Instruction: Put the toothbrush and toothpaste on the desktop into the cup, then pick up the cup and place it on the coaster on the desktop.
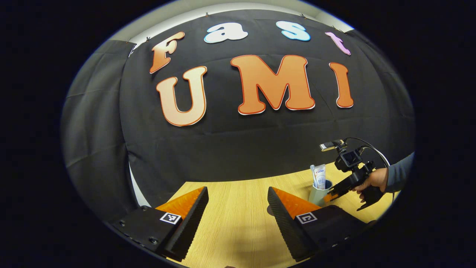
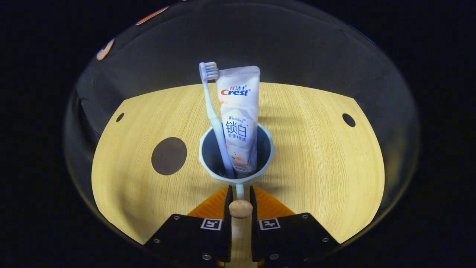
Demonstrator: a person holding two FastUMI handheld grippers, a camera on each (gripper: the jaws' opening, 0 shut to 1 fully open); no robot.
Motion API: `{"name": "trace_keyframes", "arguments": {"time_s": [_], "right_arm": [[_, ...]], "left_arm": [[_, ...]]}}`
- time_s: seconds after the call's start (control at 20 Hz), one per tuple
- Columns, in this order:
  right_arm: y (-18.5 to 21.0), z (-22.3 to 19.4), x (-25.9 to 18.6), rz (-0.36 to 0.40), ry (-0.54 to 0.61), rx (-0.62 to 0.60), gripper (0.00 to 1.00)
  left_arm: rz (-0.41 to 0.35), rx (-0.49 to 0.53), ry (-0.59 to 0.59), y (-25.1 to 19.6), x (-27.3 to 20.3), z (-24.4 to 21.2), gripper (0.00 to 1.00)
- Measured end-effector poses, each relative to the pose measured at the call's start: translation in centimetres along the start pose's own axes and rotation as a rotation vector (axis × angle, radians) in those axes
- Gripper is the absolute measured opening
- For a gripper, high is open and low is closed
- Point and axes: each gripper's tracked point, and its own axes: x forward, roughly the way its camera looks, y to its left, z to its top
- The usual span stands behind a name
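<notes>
With toothbrush (image 2: 212, 111) and toothpaste (image 2: 240, 119) in the cup (image 2: 208, 156), right gripper (image 2: 238, 193) clamps its handle (image 2: 240, 191); left gripper (image 1: 238, 208) gapes empty; coaster (image 2: 169, 155) placement remains.

Sharp, evenly lit — edges fisheye-bent

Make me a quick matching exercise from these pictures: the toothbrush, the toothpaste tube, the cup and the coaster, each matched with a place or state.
Things:
1. pale blue toothbrush
2. white toothpaste tube
3. pale blue cup
4. dark round coaster

Places or states:
A. bare, lying left of the cup in the right gripper view
B. handle between the right gripper fingers
C. bristles up, in the cup
D. printed, upright beside the brush

Pairs: 1-C, 2-D, 3-B, 4-A
</notes>
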Motion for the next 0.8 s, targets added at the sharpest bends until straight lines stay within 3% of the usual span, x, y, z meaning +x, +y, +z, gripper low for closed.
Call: {"name": "trace_keyframes", "arguments": {"time_s": [0.3,0.8], "right_arm": [[0.8,0.1,-0.1,0.016,-0.021,0.03,0.12],[-0.2,0.3,1.2,0.088,-0.112,-0.077,0.11]], "left_arm": [[-0.03,0.006,-0.008,0.2,0.2,0.1,0.96],[-0.04,-0.008,-0.02,2.0,0.1,0.2,0.96]]}}
